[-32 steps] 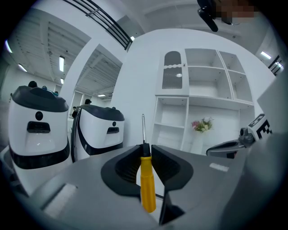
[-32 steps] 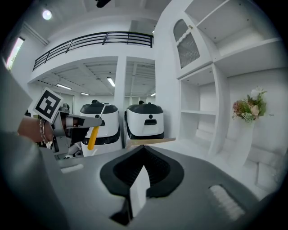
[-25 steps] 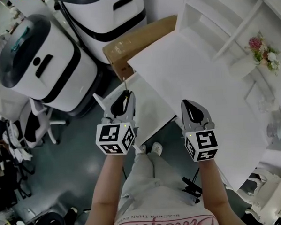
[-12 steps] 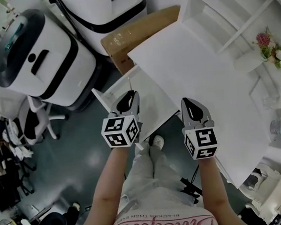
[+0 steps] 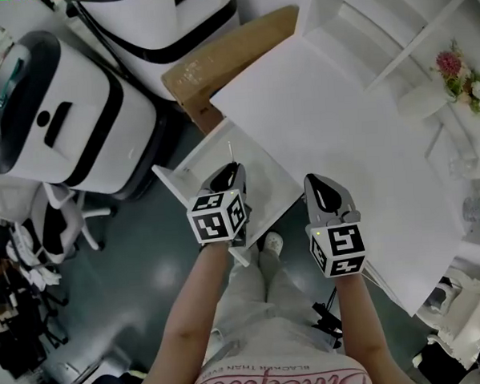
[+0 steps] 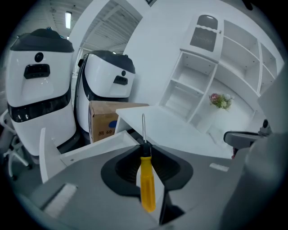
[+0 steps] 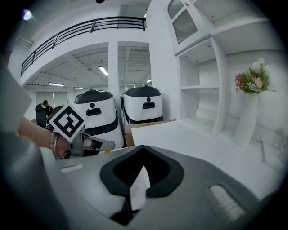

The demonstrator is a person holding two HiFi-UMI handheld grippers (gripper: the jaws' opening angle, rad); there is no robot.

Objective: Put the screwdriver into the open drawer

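A screwdriver with a yellow handle (image 6: 147, 186) and a thin metal shaft (image 6: 144, 128) is clamped in my left gripper (image 6: 144, 146), shaft pointing forward past the tips. In the head view the left gripper (image 5: 230, 168) hangs over the open white drawer (image 5: 259, 178), which is pulled out from under the white table (image 5: 341, 126). The drawer's near wall (image 6: 90, 148) shows just beyond the jaws. My right gripper (image 5: 312, 179) is shut with nothing in it, to the right of the left one, at the table's front edge. In its own view the right gripper (image 7: 143, 147) faces the tabletop.
A brown cardboard box (image 5: 217, 60) stands beyond the drawer, with two big white robot bodies (image 5: 59, 116) to the left. A white shelf unit (image 5: 376, 27) and a vase of flowers (image 5: 458, 71) are at the table's far side. An office chair (image 5: 57, 221) sits on the floor at left.
My left gripper has sunk toward the drawer with the screwdriver and rolled a little. The right gripper has dropped slightly.
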